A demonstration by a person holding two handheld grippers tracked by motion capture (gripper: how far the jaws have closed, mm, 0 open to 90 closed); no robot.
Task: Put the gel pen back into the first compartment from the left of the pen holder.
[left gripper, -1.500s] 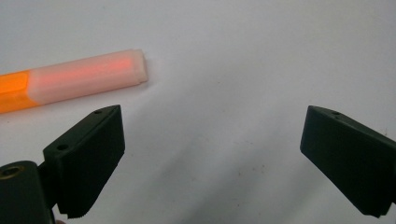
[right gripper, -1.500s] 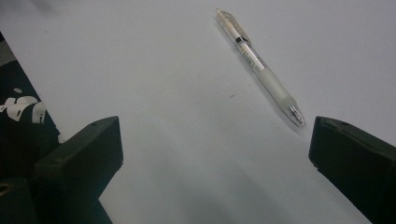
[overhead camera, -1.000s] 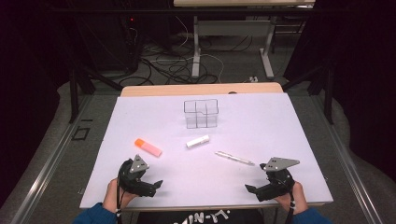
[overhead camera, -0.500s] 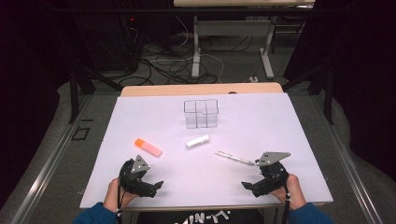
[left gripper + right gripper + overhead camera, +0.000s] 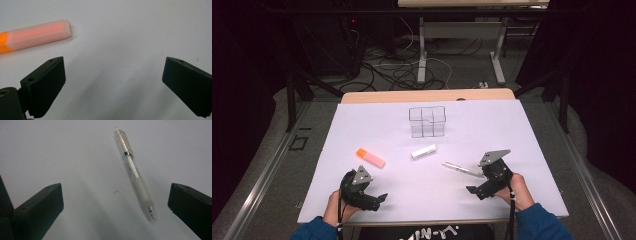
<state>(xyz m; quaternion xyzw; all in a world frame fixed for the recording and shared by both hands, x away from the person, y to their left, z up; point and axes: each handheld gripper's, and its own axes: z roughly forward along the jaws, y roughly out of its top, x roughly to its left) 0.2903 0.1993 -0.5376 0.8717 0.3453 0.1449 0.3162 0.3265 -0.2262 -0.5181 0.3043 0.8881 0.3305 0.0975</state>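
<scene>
A clear pen (image 5: 462, 169) lies on the white table (image 5: 512, 130) at the right. My right gripper (image 5: 477, 182) hovers just behind its near end, open, and the pen (image 5: 135, 173) lies between the jaws, nearer the right one, with no contact. An orange highlighter (image 5: 370, 157) rests at the left. My left gripper (image 5: 377, 200) sits a little nearer than it, open and holding nothing. In the left gripper view the highlighter (image 5: 35, 35) lies beyond the left jaw. A short white stick (image 5: 424, 151) lies in the middle. A clear divided box (image 5: 427, 121) stands farther back.
The white sheet ends at a wooden strip (image 5: 427, 95) along the far edge. Beyond it are a dark floor with cables (image 5: 402, 70) and the legs of another desk (image 5: 422, 50).
My right gripper has moved forward and left until the pen lies between its jaws. The left gripper has stayed in place.
</scene>
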